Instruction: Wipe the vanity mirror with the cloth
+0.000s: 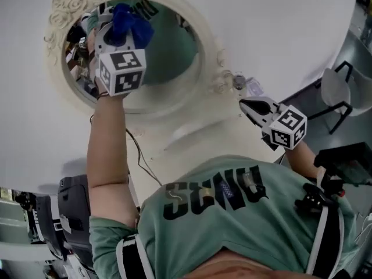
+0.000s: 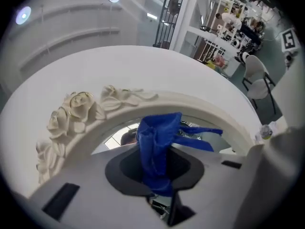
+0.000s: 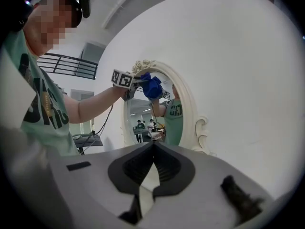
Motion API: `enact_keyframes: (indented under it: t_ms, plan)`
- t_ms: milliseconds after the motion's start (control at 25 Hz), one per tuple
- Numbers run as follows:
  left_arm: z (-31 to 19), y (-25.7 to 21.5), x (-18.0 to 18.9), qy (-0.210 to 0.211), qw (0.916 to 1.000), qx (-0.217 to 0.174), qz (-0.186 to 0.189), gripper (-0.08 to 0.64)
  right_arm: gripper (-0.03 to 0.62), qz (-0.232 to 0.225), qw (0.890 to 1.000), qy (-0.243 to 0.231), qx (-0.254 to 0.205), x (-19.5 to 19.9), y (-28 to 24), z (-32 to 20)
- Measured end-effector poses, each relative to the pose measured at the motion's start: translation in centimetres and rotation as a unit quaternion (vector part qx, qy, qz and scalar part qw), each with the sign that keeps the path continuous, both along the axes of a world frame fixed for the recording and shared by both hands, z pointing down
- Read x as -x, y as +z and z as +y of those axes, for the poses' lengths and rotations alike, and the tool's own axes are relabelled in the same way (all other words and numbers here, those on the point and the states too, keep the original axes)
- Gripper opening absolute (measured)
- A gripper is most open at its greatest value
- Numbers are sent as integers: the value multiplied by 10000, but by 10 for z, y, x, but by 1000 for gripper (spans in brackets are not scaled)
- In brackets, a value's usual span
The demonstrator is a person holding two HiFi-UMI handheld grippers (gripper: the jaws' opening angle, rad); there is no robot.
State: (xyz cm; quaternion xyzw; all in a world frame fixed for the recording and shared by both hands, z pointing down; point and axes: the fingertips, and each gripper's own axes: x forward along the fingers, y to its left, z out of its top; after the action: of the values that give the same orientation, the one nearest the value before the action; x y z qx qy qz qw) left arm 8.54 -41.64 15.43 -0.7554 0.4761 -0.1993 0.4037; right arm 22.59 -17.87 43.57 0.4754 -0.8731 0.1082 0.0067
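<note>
**Cloth at the upper glass, wipe in hand**

Finds the left gripper [image 1: 118, 32] up at the top part of the oval vanity mirror [image 1: 174, 54], jaws pinched tight on a bunched blue cloth [image 2: 157, 144]. Notes the cloth wadded between the pads with a loose bunch projecting past the tips, presumably so that fabric, not plastic, meets the glass. Places that bunch at or just off the glass, close under the rose-moulded frame [image 2: 76, 109]; cannot settle actual contact from any view.

Finds the right gripper [image 1: 245, 104] low and apart from the glass, near the frame's lower scrollwork, jaw tips closed together with nothing between them. Judges it parked there to keep out of the wiping arm's path.

Judges the wipe under way near the top edge. Cannot read from the glass how much is done. Flags a risk of the jaw tips scraping the glass should the cloth slip back.
</note>
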Motion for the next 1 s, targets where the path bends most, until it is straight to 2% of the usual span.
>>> enact_keyframes:
  t_ms: [120, 400, 560, 720, 880, 1000]
  plan:
    - [-4, -28, -8, -154, 9998, -22, 134, 91, 8, -166, 9997, 183, -36, -14, 2, 1]
    - [-11, -49, -31, -367, 9987, -13, 367, 107, 8, -413, 9981, 446, 42, -31, 13, 11]
    - [-9, -51, -32, -558, 9980, -162, 262, 104, 8, -510, 9969, 574, 174, -44, 22, 19]
    - [-4, -16, -71, -445, 9980, -217, -385, 104, 8, -567, 9962, 614, 264, -47, 30, 23]
    - [2, 21, -102, -515, 9929, -626, -870, 97, 8, -626, 9954, 613, 395, -49, 42, 24]
    - [8, 64, -124, -434, 9871, -721, -1364, 94, 8, -663, 9941, 630, 578, -52, 54, 26]
